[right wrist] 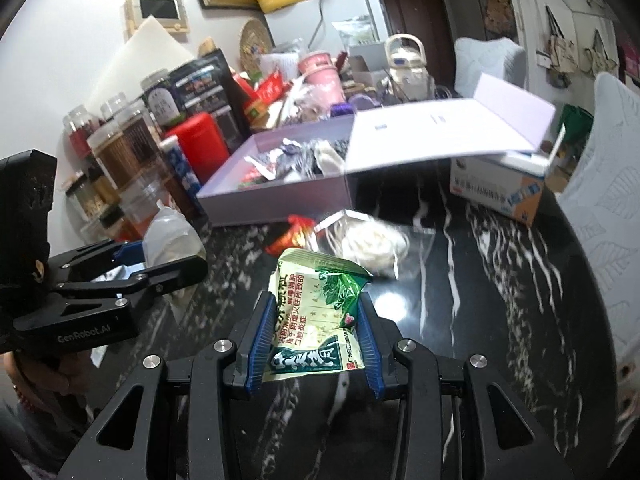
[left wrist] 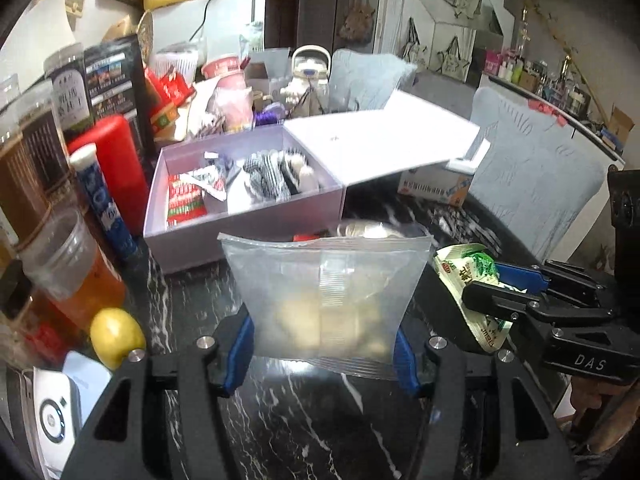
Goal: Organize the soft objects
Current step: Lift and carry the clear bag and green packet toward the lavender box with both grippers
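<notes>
The left gripper [left wrist: 324,344] grasps a frosted, translucent zip-top plastic bag [left wrist: 326,296] between its blue pads, holding it upright at lower centre of the left wrist view, above the black marble-patterned tabletop [left wrist: 304,420]. The right gripper [right wrist: 312,340] is clenched on a green-and-white printed foil packet [right wrist: 316,316], low centre in its own view. Behind both, mid-frame, sits an open lavender cardboard box [left wrist: 224,236] with packets and striped fabric inside. A yellow lemon [left wrist: 116,338] lies at lower left.
</notes>
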The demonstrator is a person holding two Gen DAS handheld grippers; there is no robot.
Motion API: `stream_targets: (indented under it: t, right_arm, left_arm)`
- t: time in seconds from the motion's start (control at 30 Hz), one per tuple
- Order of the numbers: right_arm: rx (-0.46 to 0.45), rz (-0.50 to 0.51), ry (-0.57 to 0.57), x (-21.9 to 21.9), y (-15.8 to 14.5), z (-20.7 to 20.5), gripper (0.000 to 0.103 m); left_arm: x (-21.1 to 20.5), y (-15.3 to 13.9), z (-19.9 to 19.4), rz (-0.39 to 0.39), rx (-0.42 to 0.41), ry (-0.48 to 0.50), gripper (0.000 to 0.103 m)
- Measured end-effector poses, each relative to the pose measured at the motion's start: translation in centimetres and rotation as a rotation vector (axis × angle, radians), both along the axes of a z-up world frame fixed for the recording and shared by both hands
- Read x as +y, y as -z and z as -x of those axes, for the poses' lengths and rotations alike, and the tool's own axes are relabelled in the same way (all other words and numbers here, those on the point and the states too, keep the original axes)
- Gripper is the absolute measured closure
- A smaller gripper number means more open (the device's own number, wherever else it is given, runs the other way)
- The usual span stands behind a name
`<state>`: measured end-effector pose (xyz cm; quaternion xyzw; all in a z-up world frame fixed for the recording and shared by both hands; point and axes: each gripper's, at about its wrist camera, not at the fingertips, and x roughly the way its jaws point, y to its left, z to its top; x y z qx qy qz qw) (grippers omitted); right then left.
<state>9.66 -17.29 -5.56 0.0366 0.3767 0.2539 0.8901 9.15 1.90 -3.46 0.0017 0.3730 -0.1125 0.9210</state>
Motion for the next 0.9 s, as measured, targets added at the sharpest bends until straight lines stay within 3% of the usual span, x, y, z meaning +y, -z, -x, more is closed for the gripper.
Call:
stream_targets:
  t: [0.47,0.9]
  right_arm:
    - [-0.170,-0.017,-0.081,1.7,-7.6,-2.4,0.064]
    - [-0.310,-0.031,-0.128,3.5,-14.1,-7.1,0.064]
  left_arm:
    - [0.3,-6.8,-2.3,-0.009,-0.205,-0.008,0.045]
    - [2.0,-11.5,-6.6,0.043,-0.300,-0.065,0.045]
